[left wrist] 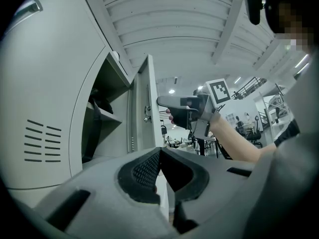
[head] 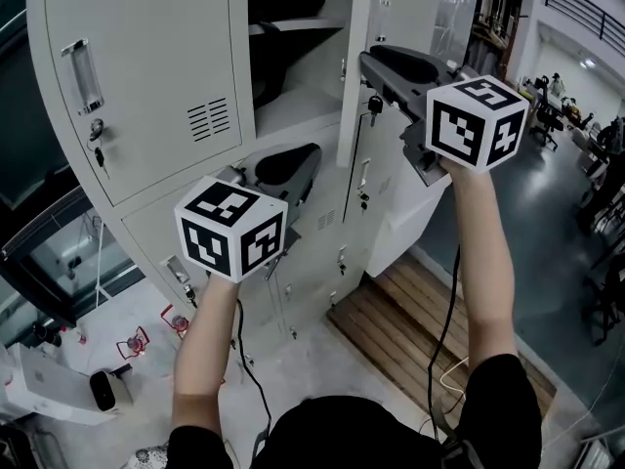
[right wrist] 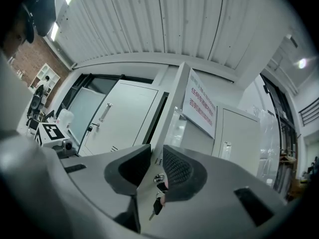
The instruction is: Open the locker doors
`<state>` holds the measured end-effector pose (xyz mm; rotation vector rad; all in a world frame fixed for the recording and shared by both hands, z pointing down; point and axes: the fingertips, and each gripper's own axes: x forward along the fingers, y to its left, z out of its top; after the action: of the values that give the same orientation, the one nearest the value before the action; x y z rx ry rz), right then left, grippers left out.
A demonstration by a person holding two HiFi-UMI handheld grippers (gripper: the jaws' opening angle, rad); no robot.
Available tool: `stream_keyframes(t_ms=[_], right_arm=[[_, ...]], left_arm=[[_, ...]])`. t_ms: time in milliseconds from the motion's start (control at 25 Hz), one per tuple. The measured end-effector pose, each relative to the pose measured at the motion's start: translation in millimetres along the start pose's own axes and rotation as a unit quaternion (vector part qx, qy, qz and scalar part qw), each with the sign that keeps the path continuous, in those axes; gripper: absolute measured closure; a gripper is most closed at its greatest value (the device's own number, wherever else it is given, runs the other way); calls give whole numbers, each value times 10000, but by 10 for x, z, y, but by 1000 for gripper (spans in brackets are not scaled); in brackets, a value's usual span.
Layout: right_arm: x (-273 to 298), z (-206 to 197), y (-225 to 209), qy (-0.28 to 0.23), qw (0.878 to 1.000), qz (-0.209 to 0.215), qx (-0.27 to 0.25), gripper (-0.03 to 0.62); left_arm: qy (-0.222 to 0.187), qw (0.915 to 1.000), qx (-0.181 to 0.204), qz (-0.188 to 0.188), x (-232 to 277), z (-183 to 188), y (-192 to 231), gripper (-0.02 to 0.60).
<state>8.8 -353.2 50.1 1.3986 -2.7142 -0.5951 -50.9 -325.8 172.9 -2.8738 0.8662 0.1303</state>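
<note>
At the lockers [head: 146,76], arms [head: 483,262] raised: right hand-held gripper [right wrist: 156,153] clamps a door [head: 354,86] edge, left hand-held gripper [left wrist: 158,153] closed.

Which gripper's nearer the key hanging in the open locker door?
Right. The right gripper grips the door edge just above the key; the left gripper sits lower-left, well apart.

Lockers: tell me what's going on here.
A person is working at a bank of grey lockers with a handheld gripper in each hand. The right gripper is clamped on the edge of the open upper locker door, by its key. The left gripper is held lower, with its jaws together. The closed locker door to the left is untouched.
</note>
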Motion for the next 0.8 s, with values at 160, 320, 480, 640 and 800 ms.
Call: stream_keyframes(t_ms=[160, 320, 480, 640, 800], right_arm=[[-106, -5, -64, -8, 10000, -9, 97, 520], [-245, 3, -135, -26, 9999, -75, 129, 530], [-258, -24, -183, -49, 9997, -86, 227, 531], [-333, -46, -257, -81, 9993, -11, 378, 531], [-395, -64, -334, -106, 9989, 65, 442, 530]], left_arm=[[3, 10000, -4, -84, 21, -5, -57, 563], [-1, 9999, 0, -139, 57, 10, -145, 563], [-29, 9998, -22, -196, 89, 9, -135, 563], [-59, 9996, -67, -253, 175, 2, -190, 563], [-60, 9995, -110, -285, 308, -19, -237, 563]])
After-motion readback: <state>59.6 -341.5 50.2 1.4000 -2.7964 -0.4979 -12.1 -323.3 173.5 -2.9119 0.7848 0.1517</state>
